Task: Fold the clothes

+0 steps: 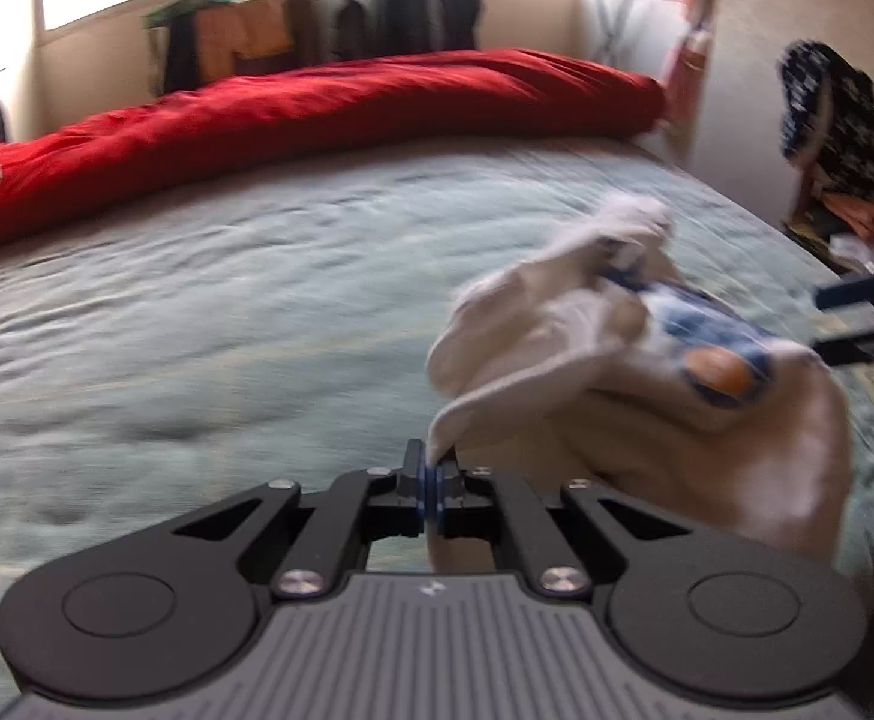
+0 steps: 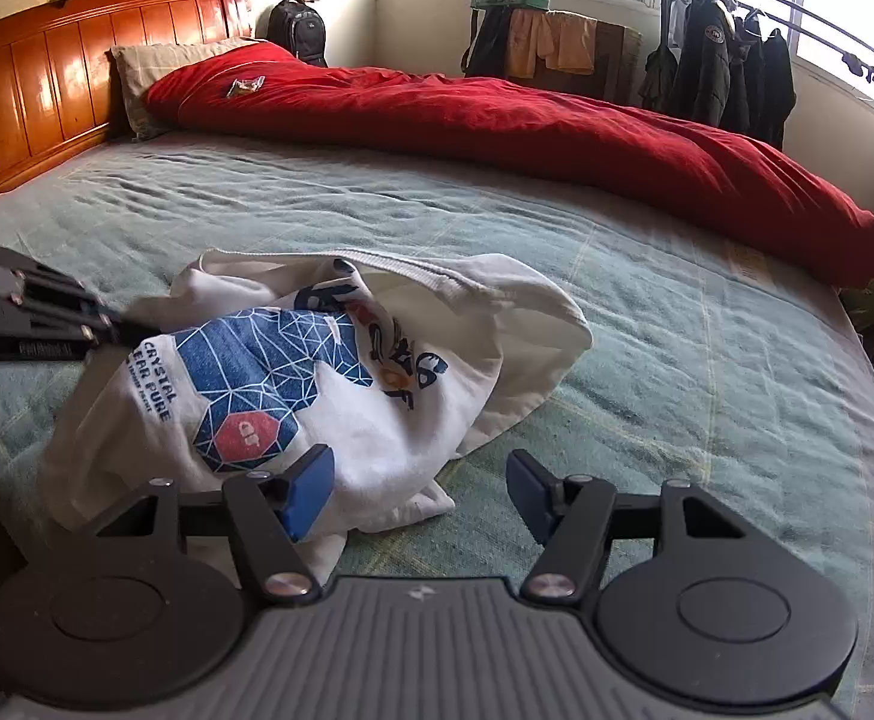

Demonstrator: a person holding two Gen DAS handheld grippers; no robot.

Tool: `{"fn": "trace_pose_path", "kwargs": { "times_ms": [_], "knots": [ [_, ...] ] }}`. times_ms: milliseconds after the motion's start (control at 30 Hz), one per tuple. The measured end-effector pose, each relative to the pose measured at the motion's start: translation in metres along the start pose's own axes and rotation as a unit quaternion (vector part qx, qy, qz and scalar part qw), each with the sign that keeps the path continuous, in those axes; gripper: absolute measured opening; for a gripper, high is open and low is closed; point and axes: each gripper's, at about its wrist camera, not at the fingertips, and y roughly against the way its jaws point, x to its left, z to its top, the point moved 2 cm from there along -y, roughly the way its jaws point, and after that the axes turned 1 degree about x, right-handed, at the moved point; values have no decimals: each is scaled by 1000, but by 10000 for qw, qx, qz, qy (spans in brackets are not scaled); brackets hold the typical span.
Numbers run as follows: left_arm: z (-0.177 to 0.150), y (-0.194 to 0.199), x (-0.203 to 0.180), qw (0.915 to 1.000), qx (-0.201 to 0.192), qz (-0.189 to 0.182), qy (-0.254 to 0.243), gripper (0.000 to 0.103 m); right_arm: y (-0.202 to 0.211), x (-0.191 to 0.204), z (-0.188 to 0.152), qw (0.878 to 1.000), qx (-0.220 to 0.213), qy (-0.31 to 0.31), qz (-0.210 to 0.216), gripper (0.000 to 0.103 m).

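Bed with pale green quilted cover (image 2: 646,324): crumpled white cotton printed T-shirt (image 2: 317,372), soft, light. Left tongs (image 1: 434,480) pinch its hem; right tongs (image 2: 419,492) wide; take the opposite hem.

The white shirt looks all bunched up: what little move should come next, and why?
Probably close the open right gripper on the near hem of the shirt. The left gripper already pinches one edge, but the shirt lies crumpled on the bed, so a second grip would likely let it be spread flat.
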Motion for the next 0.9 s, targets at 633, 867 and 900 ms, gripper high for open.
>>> {"fn": "trace_pose_path", "kwargs": {
  "times_ms": [633, 867, 900],
  "knots": [
    [10, -15, 141, 9906, 33, 967, 971, 3, -33, 2, 20, 9997, 153, 69, -195, 69],
    [-10, -41, 157, 9886, 339, 1052, 1025, 15, -49, -6, 22, 9995, 218, -27, -234, 69],
    [-13, -45, 158, 9883, 386, 1058, 1024, 16, -50, -6, 21, 9995, 220, -36, -234, 69]
  ]
}}
